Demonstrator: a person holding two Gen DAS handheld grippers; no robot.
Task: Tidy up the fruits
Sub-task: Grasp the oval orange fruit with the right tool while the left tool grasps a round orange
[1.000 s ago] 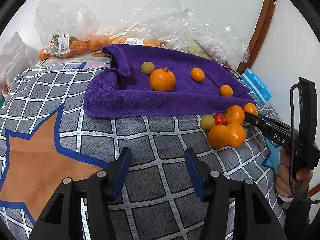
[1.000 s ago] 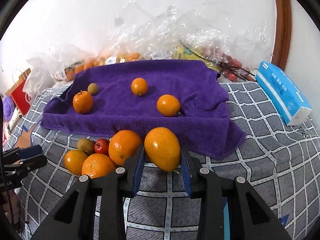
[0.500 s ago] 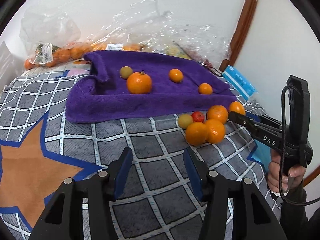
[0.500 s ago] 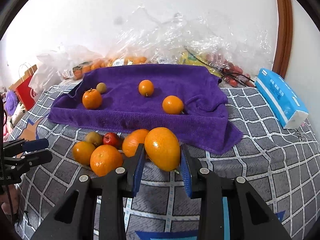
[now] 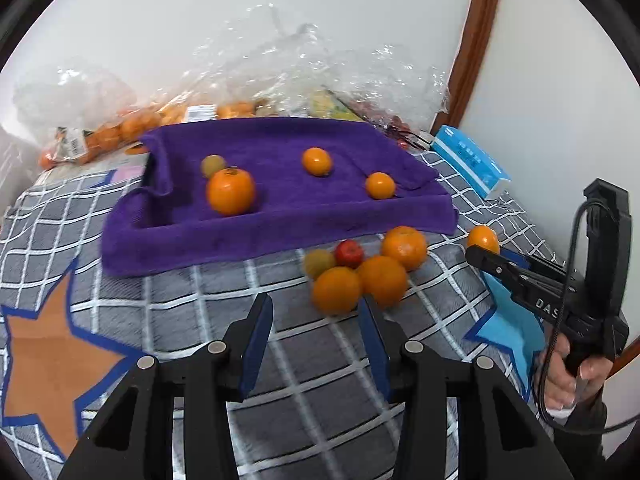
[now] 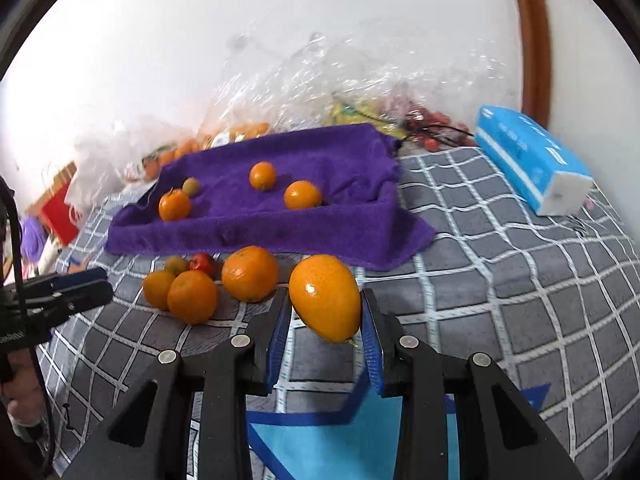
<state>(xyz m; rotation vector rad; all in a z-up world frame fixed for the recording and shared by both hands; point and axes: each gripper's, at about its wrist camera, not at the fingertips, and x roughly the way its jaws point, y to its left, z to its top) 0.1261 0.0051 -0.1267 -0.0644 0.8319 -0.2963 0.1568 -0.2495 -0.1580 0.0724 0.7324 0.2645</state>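
Observation:
My right gripper [image 6: 324, 298] is shut on an oval orange fruit [image 6: 324, 304], held just above the checked bedcover [image 6: 480, 264]. To its left lies a pile of oranges [image 6: 250, 279] with a red fruit [image 6: 203, 263] and a green one [image 6: 176, 265]. The purple towel tray [image 6: 248, 236] behind holds several fruits. My left gripper [image 5: 316, 312] has nothing between its closing jaws, and its tips sit just short of the pile's nearest orange [image 5: 336, 290]. The left wrist view shows the right gripper [image 5: 492, 258] at the right, with the oval fruit [image 5: 482, 238] in it.
A blue tissue pack [image 6: 528, 164] lies at the back right. Clear plastic bags of fruit [image 5: 120, 132] line the wall behind the tray. A wooden door frame [image 5: 472, 52] rises at the right. A hand [image 5: 568, 380] grips the right tool's handle.
The left gripper has swung right to face the fruit pile and its jaws have narrowed. The right gripper has carried the oval fruit a little right, away from the pile.

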